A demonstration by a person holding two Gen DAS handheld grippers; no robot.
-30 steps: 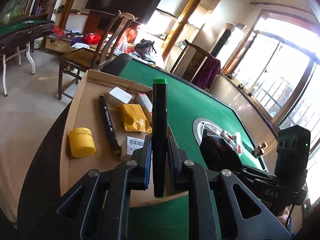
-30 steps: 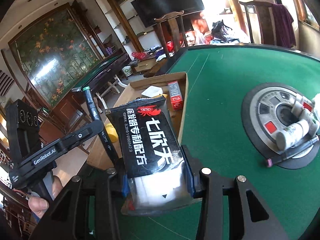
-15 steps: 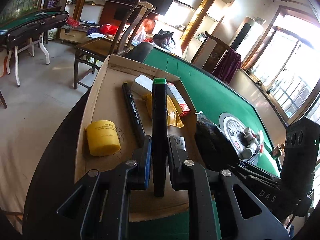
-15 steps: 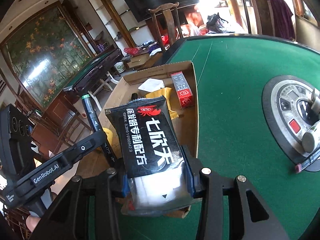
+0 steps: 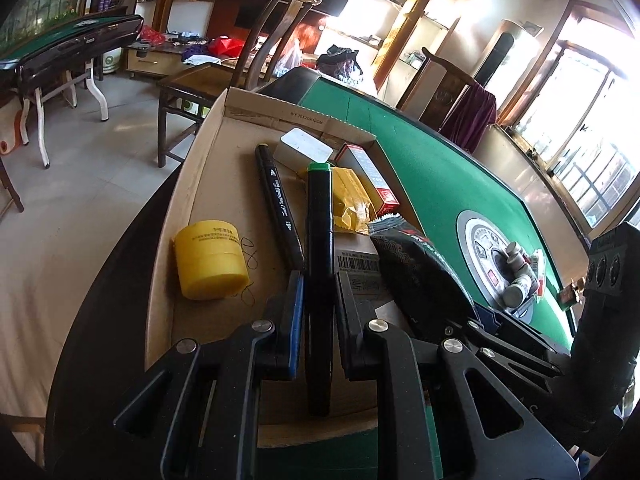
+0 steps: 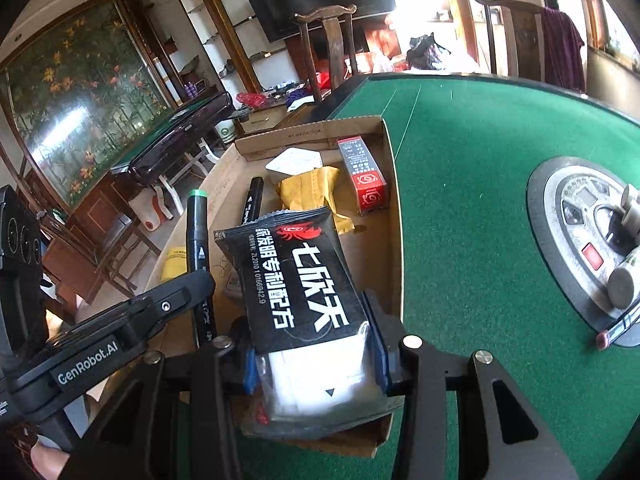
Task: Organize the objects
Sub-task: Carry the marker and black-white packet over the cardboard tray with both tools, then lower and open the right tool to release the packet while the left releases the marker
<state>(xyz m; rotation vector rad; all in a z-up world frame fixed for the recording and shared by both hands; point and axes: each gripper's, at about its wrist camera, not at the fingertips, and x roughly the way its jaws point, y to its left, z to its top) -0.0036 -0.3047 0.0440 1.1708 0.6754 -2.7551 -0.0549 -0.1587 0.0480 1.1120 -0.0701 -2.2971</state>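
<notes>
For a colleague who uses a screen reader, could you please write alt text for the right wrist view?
The right gripper clamps a black snack packet over an open cardboard box on a green table. Beside it, the left gripper holds a green-capped marker upright.

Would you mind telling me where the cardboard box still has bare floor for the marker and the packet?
Inside the cardboard box, bare floor runs along the left wall beyond the yellow jar, left of the lying black marker. The right side is crowded: white box, yellow pouch, red carton.
</notes>
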